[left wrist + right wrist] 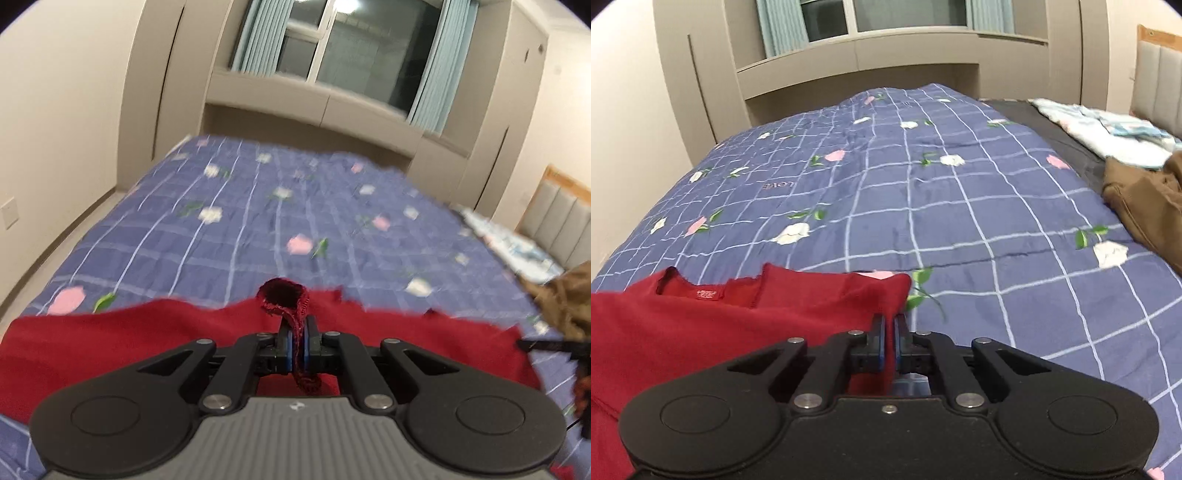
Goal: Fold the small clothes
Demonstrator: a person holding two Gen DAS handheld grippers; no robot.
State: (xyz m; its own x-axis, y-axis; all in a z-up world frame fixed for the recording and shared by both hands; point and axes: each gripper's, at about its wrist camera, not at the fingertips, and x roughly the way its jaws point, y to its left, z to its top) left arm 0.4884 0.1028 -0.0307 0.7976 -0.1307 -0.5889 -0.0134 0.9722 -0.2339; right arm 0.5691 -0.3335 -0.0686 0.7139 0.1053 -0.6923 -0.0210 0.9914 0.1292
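Observation:
A red garment (129, 343) lies spread on the blue checked floral bedspread (240, 229). My left gripper (298, 325) is shut on a bunched dark red fold (286, 295) of its edge, which sticks up beyond the blue pads. In the right wrist view the same red garment (720, 332) lies flat with its neckline and label (707, 294) facing up. My right gripper (890, 321) is shut at the garment's right edge, and the red cloth runs into the narrow gap between the pads. A black finger (535, 345) of the right gripper shows at the garment's right corner.
A brown garment (1145, 199) is heaped at the bed's right side, with pale patterned cloth (1100, 129) behind it by the padded headboard (1160, 85). Beige cupboards (849, 55) and a curtained window stand beyond the bed's far end. The bedspread (923, 192) stretches ahead.

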